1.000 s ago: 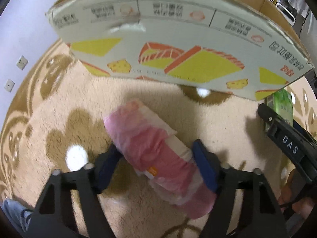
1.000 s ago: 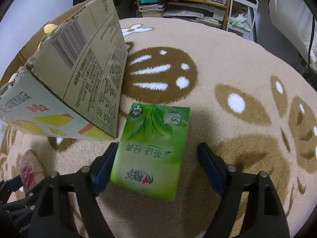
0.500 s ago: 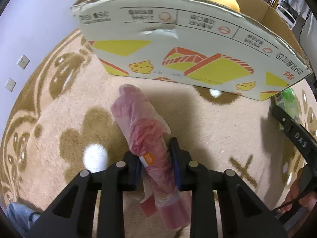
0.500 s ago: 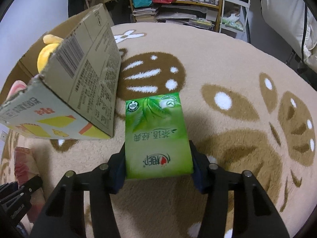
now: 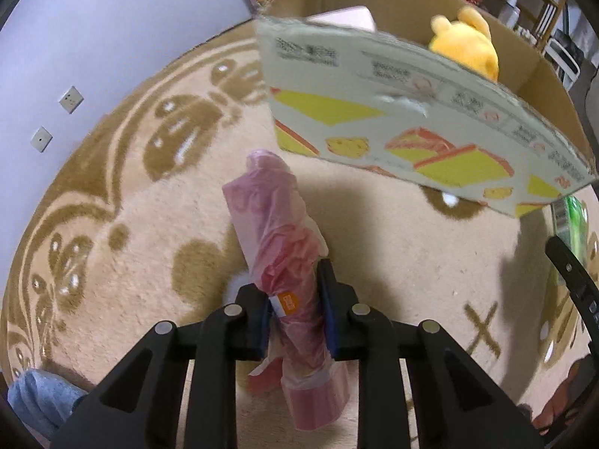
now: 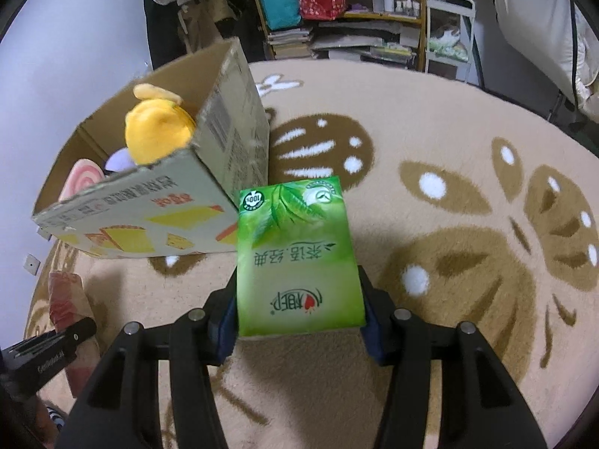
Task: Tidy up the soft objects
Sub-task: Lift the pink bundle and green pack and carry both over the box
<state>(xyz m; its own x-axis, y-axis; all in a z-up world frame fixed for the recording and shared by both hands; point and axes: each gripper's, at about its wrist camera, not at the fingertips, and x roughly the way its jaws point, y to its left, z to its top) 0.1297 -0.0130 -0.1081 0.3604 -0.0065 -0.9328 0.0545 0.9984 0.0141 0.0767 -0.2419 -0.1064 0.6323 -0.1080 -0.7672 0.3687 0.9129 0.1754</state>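
Though crinkled, pink pack (image 5: 284, 262).

Pink bundle (image 5: 284, 258), green leaf-printed pack (image 6: 297, 258)

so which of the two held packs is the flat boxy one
The green pack in the right tongs: flat, rectangular, printed leaves. The left tongs hold a pink roll in crinkled plastic.
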